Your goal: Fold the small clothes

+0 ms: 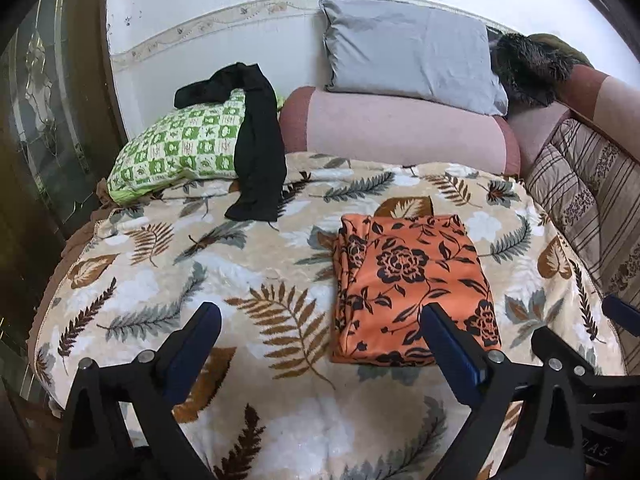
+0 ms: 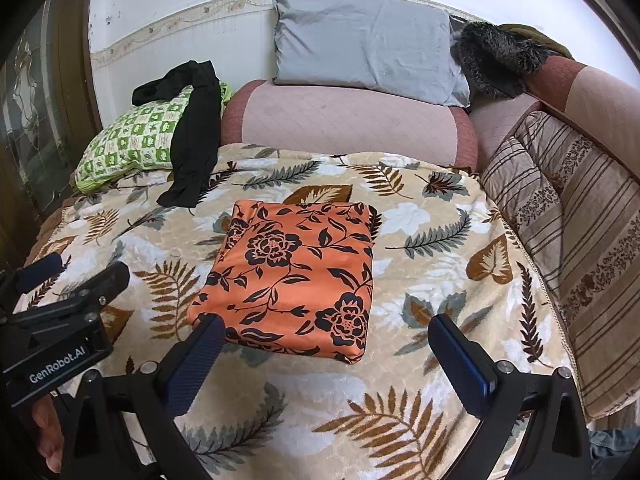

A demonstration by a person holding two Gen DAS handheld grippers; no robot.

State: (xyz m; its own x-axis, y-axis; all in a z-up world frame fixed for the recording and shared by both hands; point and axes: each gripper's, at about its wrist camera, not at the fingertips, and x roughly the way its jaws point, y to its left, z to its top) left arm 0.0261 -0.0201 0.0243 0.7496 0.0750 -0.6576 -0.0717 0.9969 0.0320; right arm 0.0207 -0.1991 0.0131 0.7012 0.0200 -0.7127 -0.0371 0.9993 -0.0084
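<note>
leaf-print blanket (image 2: pixel 420 364) covers the bed | grey pillow (image 2: pixel 364 44) leans on the wall behind | green checked pillow (image 1: pixel 180 144) far left, black garment (image 1: pixel 258 148) draped over it | folded orange floral cloth (image 2: pixel 296 276) lies flat mid-blanket | left gripper (image 1: pixel 320 332) spread wide, empty | right gripper (image 2: pixel 326 344) spread wide, empty, at cloth's near edge

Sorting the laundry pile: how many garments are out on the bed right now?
2. The folded orange floral garment lies mid-blanket; the unfolded black garment drapes over the green checked pillow at the back left. Others may be hidden out of frame.
</note>
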